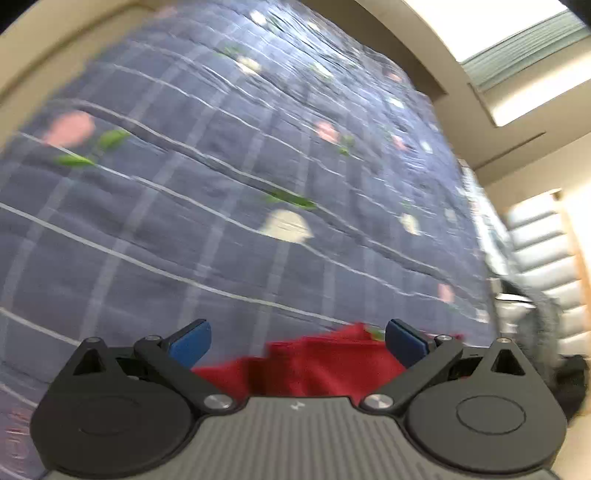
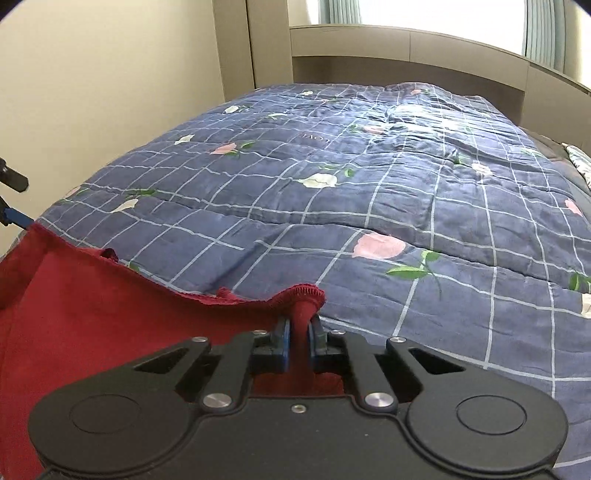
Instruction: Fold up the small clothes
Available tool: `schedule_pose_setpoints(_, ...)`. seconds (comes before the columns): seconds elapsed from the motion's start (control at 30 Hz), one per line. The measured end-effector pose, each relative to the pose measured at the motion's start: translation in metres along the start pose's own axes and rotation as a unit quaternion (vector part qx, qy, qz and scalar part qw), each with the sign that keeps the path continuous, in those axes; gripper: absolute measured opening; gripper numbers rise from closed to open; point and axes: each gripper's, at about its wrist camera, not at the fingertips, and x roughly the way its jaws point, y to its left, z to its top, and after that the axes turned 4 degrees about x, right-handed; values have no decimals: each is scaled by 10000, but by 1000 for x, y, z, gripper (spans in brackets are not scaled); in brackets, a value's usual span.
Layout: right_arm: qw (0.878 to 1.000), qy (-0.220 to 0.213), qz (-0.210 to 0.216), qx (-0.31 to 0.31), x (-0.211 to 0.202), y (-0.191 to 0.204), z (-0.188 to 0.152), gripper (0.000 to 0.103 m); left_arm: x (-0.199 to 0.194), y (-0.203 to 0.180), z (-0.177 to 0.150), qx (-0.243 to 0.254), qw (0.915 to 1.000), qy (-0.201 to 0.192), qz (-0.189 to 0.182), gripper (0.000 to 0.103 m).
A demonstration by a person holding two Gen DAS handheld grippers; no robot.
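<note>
Right tool (image 2: 299, 332) is clamped on the hemmed edge of the red garment (image 2: 92, 314), which hangs over the bed (image 2: 369, 221). Left tool (image 1: 297, 341) gapes wide, empty. I judge the cloth light and limp; grip hems and corners.

Home bedroom — a made bed under a blue checked quilt (image 2: 369, 206) printed with pink and white flowers, a beige headboard (image 2: 406, 55) behind it, a plain cream wall (image 2: 110, 92) beside it, curtained window (image 2: 543, 33) at the head — daylight coming in.
</note>
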Motion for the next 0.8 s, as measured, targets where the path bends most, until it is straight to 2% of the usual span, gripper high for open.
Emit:
schedule_pose_setpoints(0.07, 10000, 7, 15, 48, 0, -1, 0, 11, -2, -7, -10, 346, 9991, -93, 243, 102)
schedule_pose_setpoints(0.17, 9999, -15, 5, 121, 0, -2, -1, 15, 1, -20, -34, 819, 9962, -178, 228, 102)
schedule_pose_setpoints(0.23, 9999, -45, -18, 142, -1, -3, -3, 16, 4, -26, -48, 993, 9939, -321, 364, 100)
schedule_pose_setpoints(0.33, 9998, -109, -52, 140, -3, 0, -5, 16, 12, -37, -68, 1311, 9872, -642, 637, 75)
schedule_pose_setpoints(0.37, 9998, -146, -65, 94, -4, 1, -5, 12, 15, -41, -71, 1387, 9853, -695, 718, 56)
schedule_pose_setpoints(0.4, 9998, -187, -61, 68, -6, 3, -6, 8, 16, -42, -73, 1427, 9844, -720, 732, 30)
schedule_pose_setpoints(0.43, 9996, -258, -79, 57, -9, 5, -7, 7, 18, -43, -74, 1390, 9850, -719, 729, 16)
schedule_pose_setpoints(0.47, 9995, -307, -113, 43, -11, 6, -7, 7, 20, -42, -74, 1276, 9861, -737, 771, 7)
schedule_pose_setpoints(0.53, 9990, -416, -175, 29, -15, 8, -7, 6, 22, -41, -74, 1032, 9866, -840, 945, 6)
schedule_pose_setpoints(0.6, 9985, -480, -267, 22, -17, 8, -8, 5, 23, -38, -76, 1007, 9854, -962, 982, 5)
schedule_pose_setpoints(0.73, 9988, -323, -334, 126, -7, 2, -12, 5, 36, -34, -80, 954, 9833, -982, 1199, 5)
schedule_pose_setpoints(0.77, 9989, -302, -297, 187, -6, 0, -12, 7, 38, -33, -80, 914, 9832, -1012, 1217, 7)
schedule_pose_setpoints(0.8, 9990, -290, -256, 234, -6, -2, -12, 8, 38, -31, -81, 835, 9834, -1062, 1209, 14)
